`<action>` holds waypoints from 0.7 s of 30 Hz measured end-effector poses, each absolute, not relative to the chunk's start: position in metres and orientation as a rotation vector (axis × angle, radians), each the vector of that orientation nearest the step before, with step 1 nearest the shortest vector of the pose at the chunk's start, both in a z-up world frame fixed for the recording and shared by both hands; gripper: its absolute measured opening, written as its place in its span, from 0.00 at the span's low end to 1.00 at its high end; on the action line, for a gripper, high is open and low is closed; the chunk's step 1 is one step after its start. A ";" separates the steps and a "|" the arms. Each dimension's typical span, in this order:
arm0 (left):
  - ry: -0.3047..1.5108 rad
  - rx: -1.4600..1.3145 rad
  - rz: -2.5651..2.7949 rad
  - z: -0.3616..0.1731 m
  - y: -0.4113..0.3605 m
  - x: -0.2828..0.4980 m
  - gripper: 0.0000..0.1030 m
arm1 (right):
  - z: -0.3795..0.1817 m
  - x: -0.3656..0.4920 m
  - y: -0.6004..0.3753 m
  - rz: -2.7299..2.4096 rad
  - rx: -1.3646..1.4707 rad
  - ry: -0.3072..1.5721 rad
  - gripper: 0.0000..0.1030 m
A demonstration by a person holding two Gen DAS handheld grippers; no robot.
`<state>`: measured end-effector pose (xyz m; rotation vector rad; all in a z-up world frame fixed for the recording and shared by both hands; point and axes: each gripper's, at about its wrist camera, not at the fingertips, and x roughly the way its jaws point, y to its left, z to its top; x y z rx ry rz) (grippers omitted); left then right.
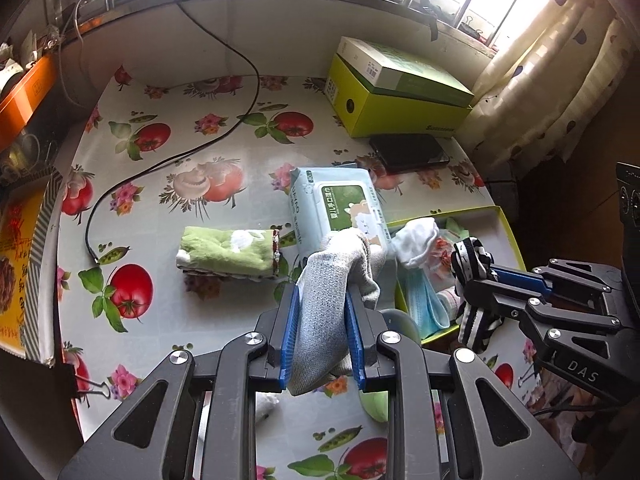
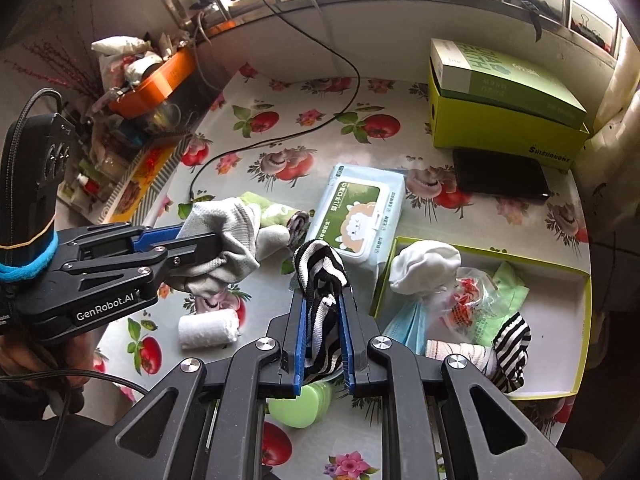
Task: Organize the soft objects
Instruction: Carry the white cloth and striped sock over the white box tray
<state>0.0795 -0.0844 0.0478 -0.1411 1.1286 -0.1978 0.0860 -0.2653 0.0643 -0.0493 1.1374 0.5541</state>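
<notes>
Claws clamp lengthwise: left claw (image 1: 322,320) on grey sock (image 1: 324,304), right claw (image 2: 323,334) on striped sock (image 2: 320,280).

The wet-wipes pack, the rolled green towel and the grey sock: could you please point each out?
wet-wipes pack (image 2: 356,216), right wrist view, on its green label.
rolled green towel (image 1: 226,250), left wrist view, mid-roll.
grey sock (image 1: 320,320), left wrist view, between the pads.

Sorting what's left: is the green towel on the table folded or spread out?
Folded. The green towel lies as a compact, layered bundle on the table.
</notes>
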 end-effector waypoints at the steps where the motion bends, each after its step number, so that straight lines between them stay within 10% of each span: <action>1: 1.129 -0.139 -0.203 0.048 -0.087 0.080 0.23 | 0.064 0.086 -0.269 0.549 -0.041 1.139 0.14; 21: 1.143 -0.080 -0.327 0.050 -0.146 0.100 0.23 | 0.054 0.092 -0.339 0.404 0.055 1.147 0.14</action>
